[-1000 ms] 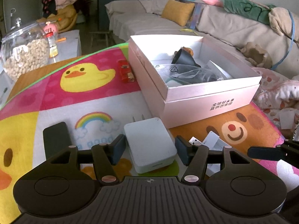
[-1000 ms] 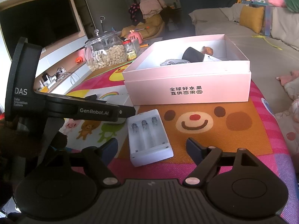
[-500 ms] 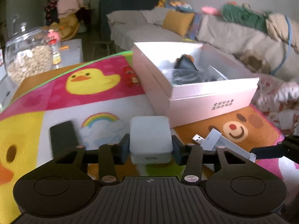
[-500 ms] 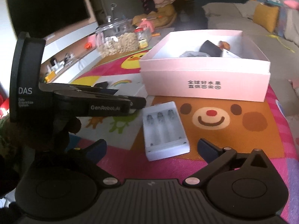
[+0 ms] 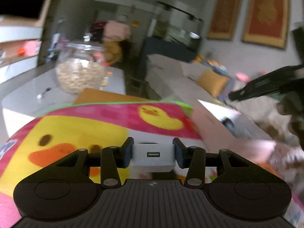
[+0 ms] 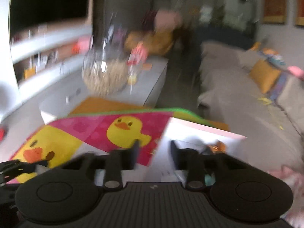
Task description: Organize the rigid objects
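Note:
My left gripper is shut on a white USB charger block and holds it above the duck-print mat, its USB port facing the camera. The pink-and-white box lies to its right, blurred. In the right wrist view my right gripper hovers over the near left corner of the box. Its fingers stand a narrow gap apart, and motion blur hides whether anything is between them. The white battery holder is out of sight.
A glass jar of nuts stands on the grey table beyond the mat; it also shows in the right wrist view. A sofa with a yellow cushion runs along the right. The other gripper's body juts in at the right.
My left gripper has lifted the charger off the mat and tilted up. My right gripper has narrowed from wide open and swung up over the box; the battery holder has left its view.

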`<state>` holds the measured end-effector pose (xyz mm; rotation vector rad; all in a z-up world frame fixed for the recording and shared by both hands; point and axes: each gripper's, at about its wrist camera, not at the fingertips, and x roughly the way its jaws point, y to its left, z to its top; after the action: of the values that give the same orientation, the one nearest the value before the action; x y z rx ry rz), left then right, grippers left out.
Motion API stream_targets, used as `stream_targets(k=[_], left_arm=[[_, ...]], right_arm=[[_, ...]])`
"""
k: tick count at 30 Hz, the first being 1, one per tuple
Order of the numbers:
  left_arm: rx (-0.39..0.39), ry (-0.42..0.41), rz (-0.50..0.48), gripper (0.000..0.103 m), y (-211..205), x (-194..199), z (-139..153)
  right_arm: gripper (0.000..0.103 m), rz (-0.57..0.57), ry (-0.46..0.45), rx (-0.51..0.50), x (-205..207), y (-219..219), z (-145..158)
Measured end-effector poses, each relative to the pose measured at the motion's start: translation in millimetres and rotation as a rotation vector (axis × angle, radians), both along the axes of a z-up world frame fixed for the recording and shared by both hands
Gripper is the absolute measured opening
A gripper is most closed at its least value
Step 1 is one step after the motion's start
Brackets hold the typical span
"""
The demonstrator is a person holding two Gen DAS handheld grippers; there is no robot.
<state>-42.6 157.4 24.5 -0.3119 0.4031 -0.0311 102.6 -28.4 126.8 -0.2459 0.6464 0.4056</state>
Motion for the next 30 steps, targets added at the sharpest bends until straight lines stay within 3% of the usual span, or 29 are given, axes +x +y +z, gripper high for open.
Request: stream_targets(k=[1,6,12,14,19,22,30], left_arm=[[-0.032,-0.005,0.012,0.049,8,0,-1],[-0.101,-0.039,0.016,0.049,19,-3,-6],[-0.11,-0.028,-0.038,0.049,16,-3,-9],[-0.131,-0.025,-0.035,0.049,19,-3,-11],[-0.177,-0.015,-0.018,0.049,28,-1,-14],[-0.171,-0.02,-0.016,0.049,27,-2,-14],[-0.143,-0.029,-0.014,0.049,23,-5,-12]], right_arm=[[0.006,0.011,0.051,-0.063,27,21,-4],[0.005,-0.023,0.102,-0.429,119,98,-49],[0.005,-0.05,0.084,-0.762,176,142,-110],[0.005,-0.044,0.075,-0.833,183,147,-122],[0.004,0.036,0.106,-0.913,171,151,-141],[0.004,0.087,0.073,-0.959,145,147,-145],[0.001,0.274,0.142,-0.843,30,122,-128]])
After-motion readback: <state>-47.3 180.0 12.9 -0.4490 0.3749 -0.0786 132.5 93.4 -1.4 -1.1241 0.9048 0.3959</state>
